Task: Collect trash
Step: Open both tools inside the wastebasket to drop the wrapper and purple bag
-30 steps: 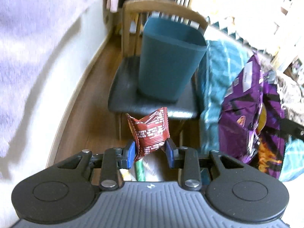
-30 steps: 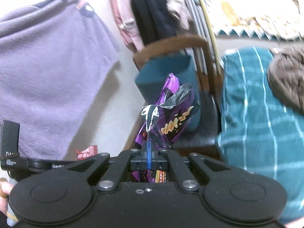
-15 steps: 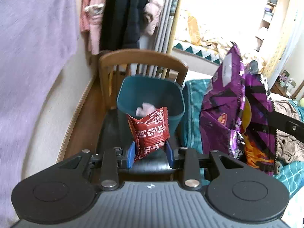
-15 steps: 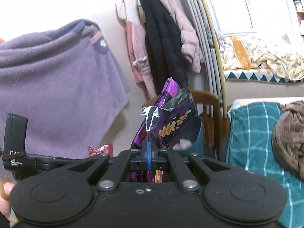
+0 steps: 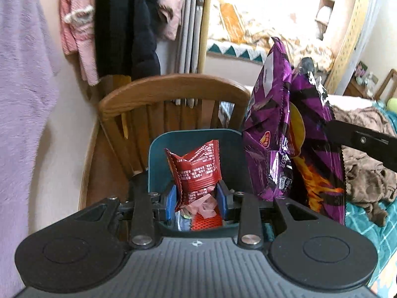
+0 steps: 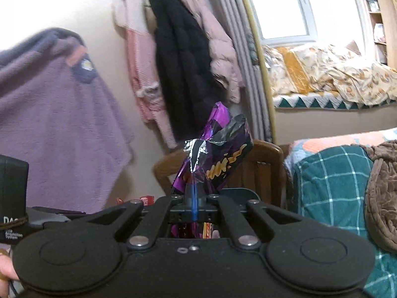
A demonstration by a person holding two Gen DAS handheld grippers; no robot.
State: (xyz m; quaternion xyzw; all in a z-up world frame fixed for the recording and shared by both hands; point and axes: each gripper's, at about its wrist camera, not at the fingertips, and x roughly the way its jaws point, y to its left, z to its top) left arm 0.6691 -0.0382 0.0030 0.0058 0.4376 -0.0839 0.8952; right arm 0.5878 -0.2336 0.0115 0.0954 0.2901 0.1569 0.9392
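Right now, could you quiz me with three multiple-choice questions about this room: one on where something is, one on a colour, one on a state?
1. Where does the bin stand?
A. on the wooden chair
B. on the bed
C. on a shelf

2. What colour is the big snack bag?
A. green
B. purple
C. white

3. What is the state of the left hand-held gripper?
A. wide open and bare
B. shut on a red wrapper
C. shut on a cup

Answers:
1 A: the teal bin sits on the wooden chair.
2 B: the snack bag is purple.
3 B: the left hand-held gripper pinches the red wrapper above the bin.
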